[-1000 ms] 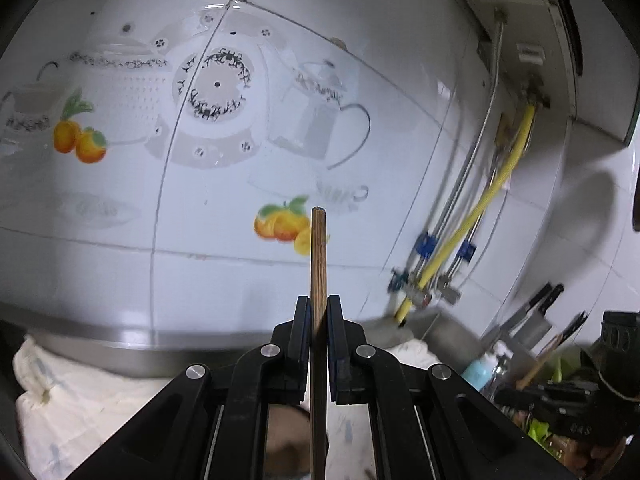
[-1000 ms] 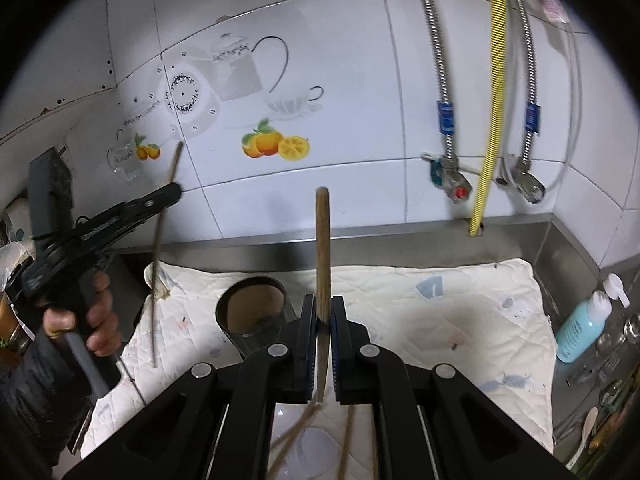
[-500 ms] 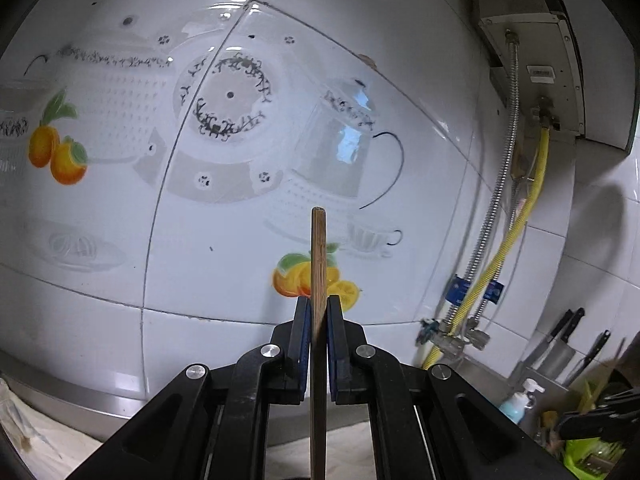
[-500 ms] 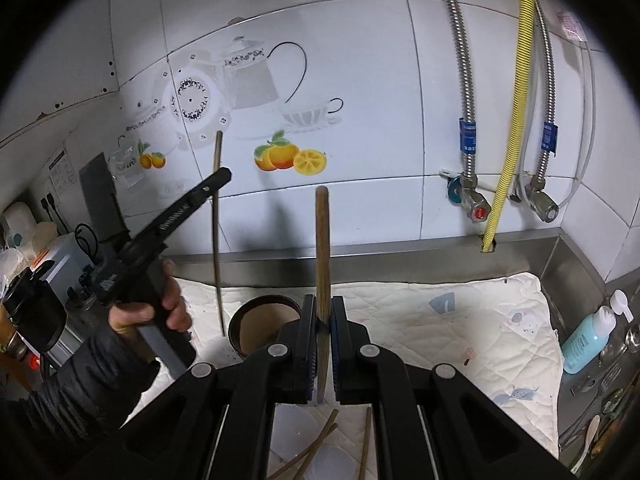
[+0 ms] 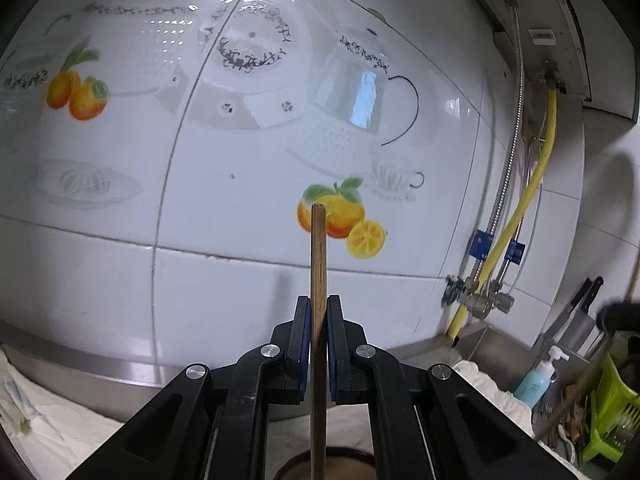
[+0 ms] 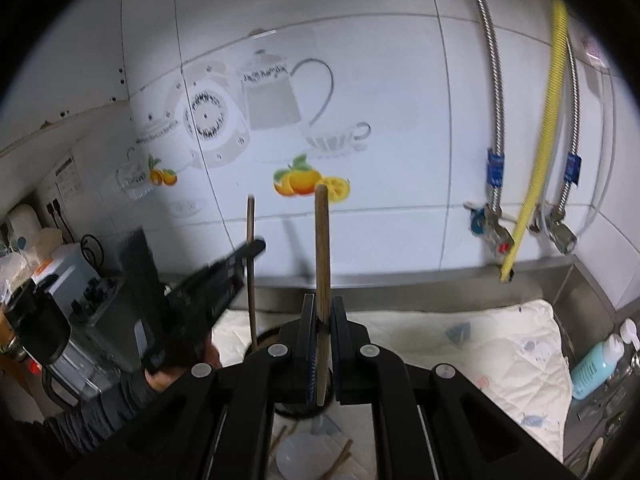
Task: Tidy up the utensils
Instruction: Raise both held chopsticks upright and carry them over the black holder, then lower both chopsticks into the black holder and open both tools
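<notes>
Chopstick (image 5: 318, 280), round grained wood, stands upright, pinched between our left fingers (image 5: 304, 340); below them a dark cup rim (image 5: 340, 465). Only our right view shows the quilted cloth (image 6: 500, 344); right fingers (image 6: 339, 344) clamp a second chopstick (image 6: 321, 256), left gripper (image 6: 248, 250) beside.

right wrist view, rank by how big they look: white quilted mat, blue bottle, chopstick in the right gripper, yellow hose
1. white quilted mat, widest by far
2. yellow hose, the longest line
3. chopstick in the right gripper, shorter but near the lens, so unsure against the hose
4. blue bottle, smallest
</notes>
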